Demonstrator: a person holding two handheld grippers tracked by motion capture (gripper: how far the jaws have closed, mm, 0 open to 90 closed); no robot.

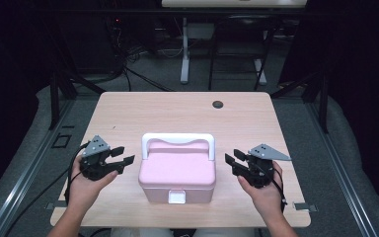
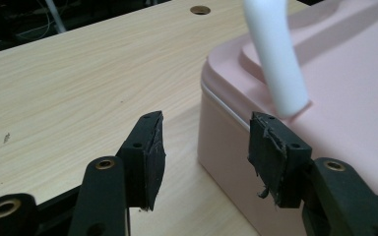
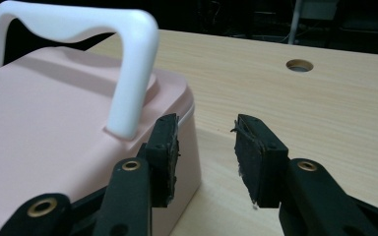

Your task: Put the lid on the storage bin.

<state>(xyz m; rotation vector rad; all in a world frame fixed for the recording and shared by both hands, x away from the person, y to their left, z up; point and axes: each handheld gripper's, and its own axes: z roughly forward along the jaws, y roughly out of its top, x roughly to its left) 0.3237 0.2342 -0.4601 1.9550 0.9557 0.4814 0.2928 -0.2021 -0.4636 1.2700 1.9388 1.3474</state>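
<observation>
both black grippers [image 1: 124, 156] [image 1: 231, 162] released, flanking glossy pink plastic box [image 1: 176, 170], curved white handle [image 1: 177, 139], woodgrain table [image 1: 128, 113]

Count: 1 pink box [image 1: 176, 173] with 1 white handle [image 1: 177, 138] and 1 white latch [image 1: 176, 198], sitting on 1 table [image 1: 128, 113] that has 1 cable hole [image 1: 218, 104]. 2 grippers, left [image 1: 124, 155] and right [image 1: 230, 160], each with 2 black jaws and 1 grey plate on top, held in 2 hands.
</observation>
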